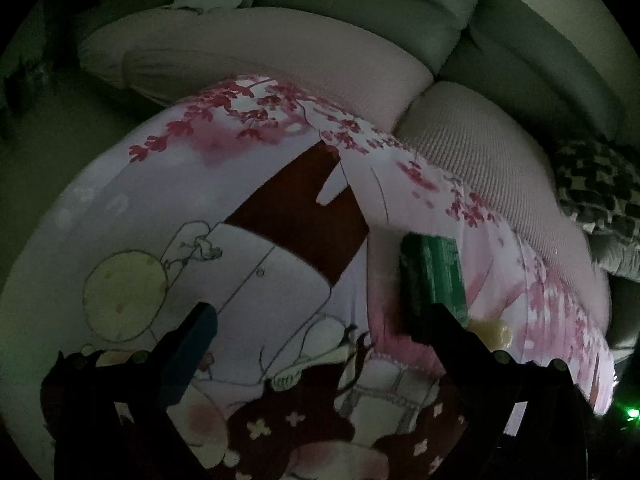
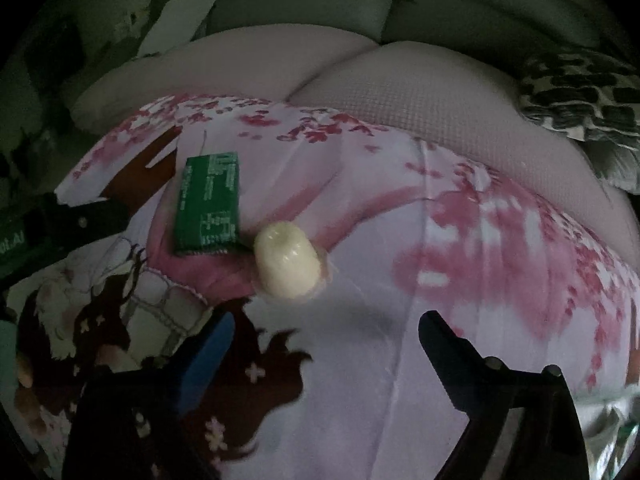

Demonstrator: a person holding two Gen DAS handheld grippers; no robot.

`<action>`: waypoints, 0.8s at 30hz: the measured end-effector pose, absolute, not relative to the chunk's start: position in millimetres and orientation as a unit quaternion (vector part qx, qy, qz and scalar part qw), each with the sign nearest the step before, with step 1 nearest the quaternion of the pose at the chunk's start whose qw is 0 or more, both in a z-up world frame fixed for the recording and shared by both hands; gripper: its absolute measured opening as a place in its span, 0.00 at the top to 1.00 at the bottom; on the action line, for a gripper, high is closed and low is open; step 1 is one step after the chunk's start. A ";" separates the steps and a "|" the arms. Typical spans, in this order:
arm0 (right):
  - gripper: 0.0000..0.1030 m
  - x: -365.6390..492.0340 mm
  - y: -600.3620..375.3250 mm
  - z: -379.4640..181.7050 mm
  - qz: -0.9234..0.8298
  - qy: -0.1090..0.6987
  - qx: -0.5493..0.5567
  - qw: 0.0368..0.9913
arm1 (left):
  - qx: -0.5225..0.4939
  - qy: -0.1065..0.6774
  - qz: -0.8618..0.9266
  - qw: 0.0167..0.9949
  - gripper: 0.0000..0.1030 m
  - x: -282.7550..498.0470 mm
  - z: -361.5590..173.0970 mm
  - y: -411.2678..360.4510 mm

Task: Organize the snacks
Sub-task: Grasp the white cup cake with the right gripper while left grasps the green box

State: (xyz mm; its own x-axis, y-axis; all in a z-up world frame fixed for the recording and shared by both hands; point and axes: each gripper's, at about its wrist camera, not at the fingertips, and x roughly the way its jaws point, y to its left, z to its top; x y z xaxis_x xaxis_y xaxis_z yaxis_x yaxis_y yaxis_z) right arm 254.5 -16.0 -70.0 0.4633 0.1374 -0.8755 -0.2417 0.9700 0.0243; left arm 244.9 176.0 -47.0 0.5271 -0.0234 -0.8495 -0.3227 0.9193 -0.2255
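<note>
A green snack packet (image 2: 208, 204) lies flat on a pink cherry-blossom printed cloth (image 2: 400, 260). A pale cream wrapped bun-like snack (image 2: 287, 266) lies just right of the packet's near corner. My right gripper (image 2: 324, 336) is open and empty, a little nearer than the cream snack. In the left wrist view the green packet (image 1: 434, 276) sits just beyond my right fingertip (image 1: 444, 316), with the cream snack (image 1: 494, 330) partly hidden behind that finger. My left gripper (image 1: 324, 316) is open and empty above the cloth (image 1: 200, 184).
The cloth covers a beige sofa seat cushion (image 2: 420, 100), with grey back cushions (image 2: 320, 12) behind. A black-and-white patterned pillow (image 2: 584, 92) lies at the right. The left gripper's body (image 2: 60, 220) shows at the left edge of the right wrist view. The lighting is dim.
</note>
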 end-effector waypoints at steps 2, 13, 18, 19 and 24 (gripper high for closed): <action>0.10 259.7 -10.1 -75.7 0.112 0.508 -0.057 0.852 | -0.187 0.470 0.087 0.858 0.00 248.4 -45.8 176.6; 0.18 274.2 -6.6 -84.0 0.096 0.492 -0.046 0.864 | -0.169 0.468 0.065 0.865 0.00 268.9 -59.8 150.8; 0.37 277.1 -17.4 -79.9 0.085 0.488 -0.032 0.868 | -0.157 0.465 0.051 0.870 0.00 275.0 -63.1 138.6; 0.38 276.8 -18.9 -78.9 0.085 0.488 -0.031 0.868 | -0.154 0.464 0.049 0.871 0.00 276.2 -63.4 136.5; 0.49 277.4 -25.4 -78.3 0.085 0.486 -0.030 0.869 | -0.141 0.465 0.042 0.873 0.00 283.2 -67.8 125.8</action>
State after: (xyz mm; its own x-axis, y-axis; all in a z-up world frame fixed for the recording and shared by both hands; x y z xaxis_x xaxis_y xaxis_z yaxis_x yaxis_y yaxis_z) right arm 277.4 -25.4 -78.3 0.5128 0.1177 -0.8504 -0.1765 0.9839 0.0297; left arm 283.2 125.8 -67.8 0.5645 -0.0572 -0.8234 -0.2053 0.9565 -0.2072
